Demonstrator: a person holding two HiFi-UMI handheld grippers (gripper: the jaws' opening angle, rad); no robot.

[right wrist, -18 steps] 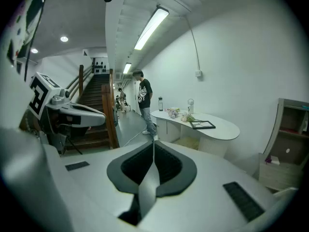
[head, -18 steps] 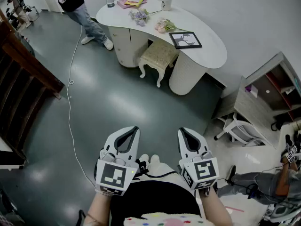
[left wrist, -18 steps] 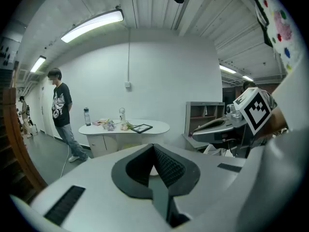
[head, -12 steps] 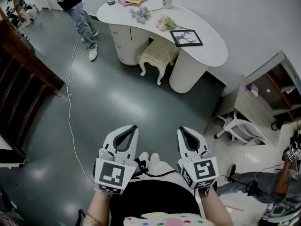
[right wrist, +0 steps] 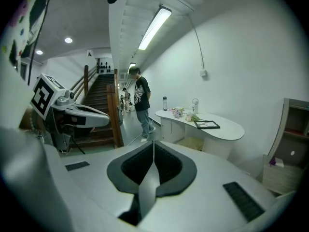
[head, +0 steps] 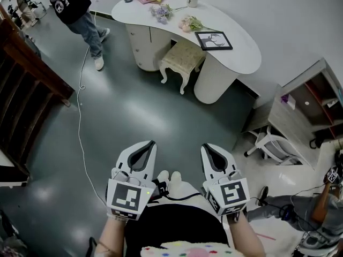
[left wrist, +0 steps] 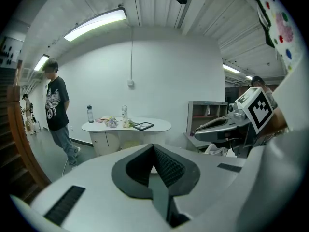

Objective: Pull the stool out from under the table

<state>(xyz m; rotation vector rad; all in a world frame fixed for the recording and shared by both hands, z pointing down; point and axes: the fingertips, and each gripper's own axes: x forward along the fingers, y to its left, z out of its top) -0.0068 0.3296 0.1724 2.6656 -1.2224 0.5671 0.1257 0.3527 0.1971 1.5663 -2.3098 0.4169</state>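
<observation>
- Nothing is done yet: the stool [head: 183, 59] sits tucked under the table's [head: 244, 58] front edge, well apart from you.
- Your left gripper [head: 143, 148] and right gripper [head: 212, 149] are clenched, both empty; the approach, grip and pull remain.

From our head we look steeply down over the floor [head: 134, 111], with the left gripper [head: 147, 144] and the right gripper [head: 209, 146] close beneath us and the desk [head: 241, 57] well ahead. Each gripper view sits just behind its own jaws and faces forward; all three views share that desk.
</observation>
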